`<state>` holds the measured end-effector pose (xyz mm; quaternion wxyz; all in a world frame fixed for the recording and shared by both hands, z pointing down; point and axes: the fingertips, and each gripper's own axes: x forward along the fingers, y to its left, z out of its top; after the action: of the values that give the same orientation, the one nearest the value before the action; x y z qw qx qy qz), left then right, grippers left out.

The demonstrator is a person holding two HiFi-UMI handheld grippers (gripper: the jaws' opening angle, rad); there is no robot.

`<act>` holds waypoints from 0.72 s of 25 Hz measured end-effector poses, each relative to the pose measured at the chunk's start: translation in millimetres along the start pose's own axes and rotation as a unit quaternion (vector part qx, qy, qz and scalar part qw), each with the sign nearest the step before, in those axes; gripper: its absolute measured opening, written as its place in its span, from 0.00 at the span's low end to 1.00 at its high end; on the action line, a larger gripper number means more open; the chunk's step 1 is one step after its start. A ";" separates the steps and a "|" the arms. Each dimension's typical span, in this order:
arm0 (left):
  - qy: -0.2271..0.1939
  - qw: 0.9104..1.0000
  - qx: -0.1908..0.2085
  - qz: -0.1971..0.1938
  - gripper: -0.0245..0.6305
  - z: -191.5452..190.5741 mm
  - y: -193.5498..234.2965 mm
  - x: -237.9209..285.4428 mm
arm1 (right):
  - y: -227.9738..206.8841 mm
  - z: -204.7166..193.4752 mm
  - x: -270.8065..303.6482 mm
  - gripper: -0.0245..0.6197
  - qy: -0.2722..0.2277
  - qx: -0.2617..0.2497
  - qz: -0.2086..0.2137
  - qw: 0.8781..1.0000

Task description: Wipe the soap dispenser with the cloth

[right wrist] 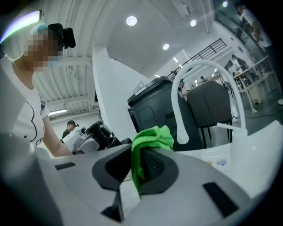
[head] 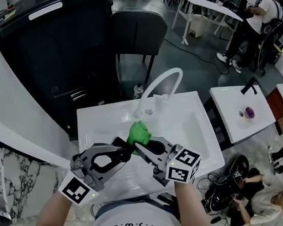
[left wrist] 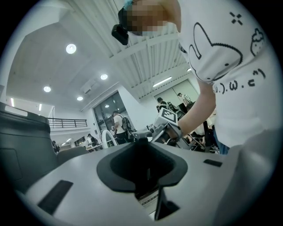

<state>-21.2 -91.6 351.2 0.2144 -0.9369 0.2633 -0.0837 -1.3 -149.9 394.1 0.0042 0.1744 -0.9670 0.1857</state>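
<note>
left hand-held gripper (head: pixel 124 152) clamps the dark soap dispenser (left wrist: pixel 142 152); right hand-held gripper (head: pixel 145 147), at its 3 o'clock, pinches the green cloth (head: pixel 139 133).

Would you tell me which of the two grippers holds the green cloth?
The right gripper: the green cloth is pinched between its jaws; the left gripper shows no cloth.

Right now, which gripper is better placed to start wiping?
Right. The right gripper has its jaws clamped on the green cloth above the white sink; the left gripper beside it carries no cloth.
</note>
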 end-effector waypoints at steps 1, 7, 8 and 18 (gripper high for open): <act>0.000 1.000 0.001 -0.003 0.17 0.3 -1.2 -0.6 | -2.8 -3.6 0.4 0.12 0.004 0.006 -0.002 1.000; -0.009 0.999 0.020 -0.024 0.18 1.6 -13.1 1.6 | -14.4 -27.5 3.3 0.12 0.050 0.013 -0.026 0.998; -0.010 0.999 0.022 -0.029 0.18 1.4 -15.0 1.9 | -16.1 -27.0 2.9 0.12 0.049 0.012 -0.033 0.998; 0.002 0.995 0.054 -0.081 0.18 -3.6 -32.0 8.6 | 4.6 43.9 -2.6 0.12 -0.083 0.032 0.025 0.996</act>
<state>-0.2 -72.8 369.1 0.2566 -0.9420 0.1823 -0.1164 2.1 -160.8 351.4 -0.0864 0.1652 -0.9617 0.2010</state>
